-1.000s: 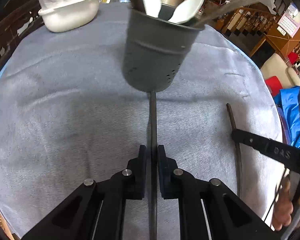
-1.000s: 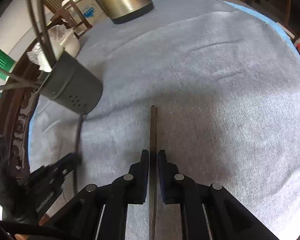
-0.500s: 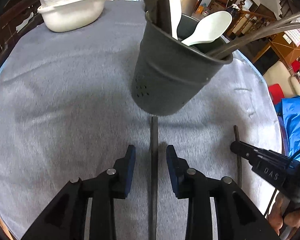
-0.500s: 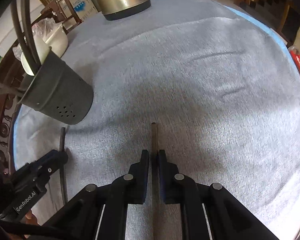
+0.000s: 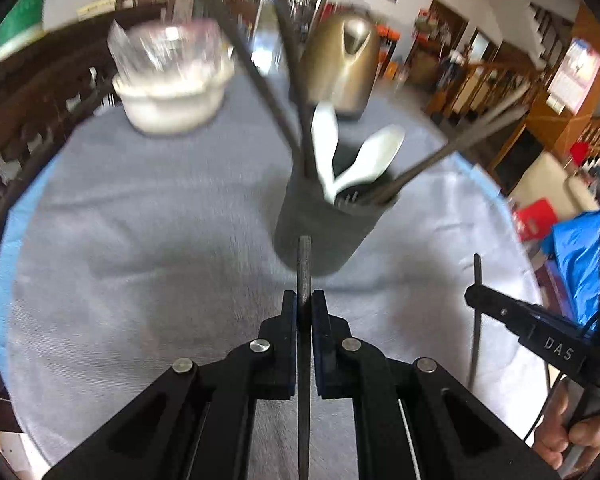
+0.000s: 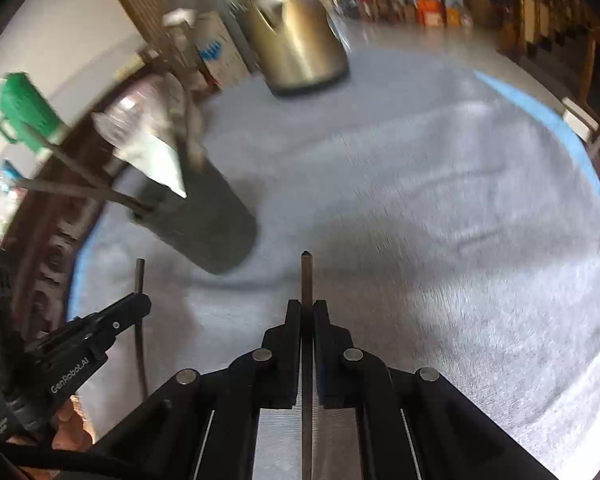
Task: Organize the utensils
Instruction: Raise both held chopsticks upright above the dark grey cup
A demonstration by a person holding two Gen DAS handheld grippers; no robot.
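Note:
A dark grey perforated utensil holder [image 5: 324, 228] stands on the grey tablecloth, with several dark chopsticks and two white spoons [image 5: 356, 164] in it. My left gripper [image 5: 304, 304] is shut on a dark chopstick [image 5: 303, 264], lifted off the cloth, its tip just short of the holder's base. My right gripper [image 6: 307, 312] is shut on a second dark chopstick [image 6: 306, 276], held above the cloth to the right of the holder [image 6: 204, 228]. Each gripper also shows in the other's view, the right [image 5: 476, 300] and the left [image 6: 140, 304], each clamped on its chopstick.
A brass-coloured kettle [image 5: 340, 64] stands behind the holder. A white bowl with clear plastic [image 5: 172, 80] sits at the far left of the round table [image 5: 140, 240]. Dark wooden chairs ring the left edge. Both views are motion-blurred.
My left gripper opened half a second ago and has now shut again on its chopstick and lifted it. My right gripper has also risen with its chopstick.

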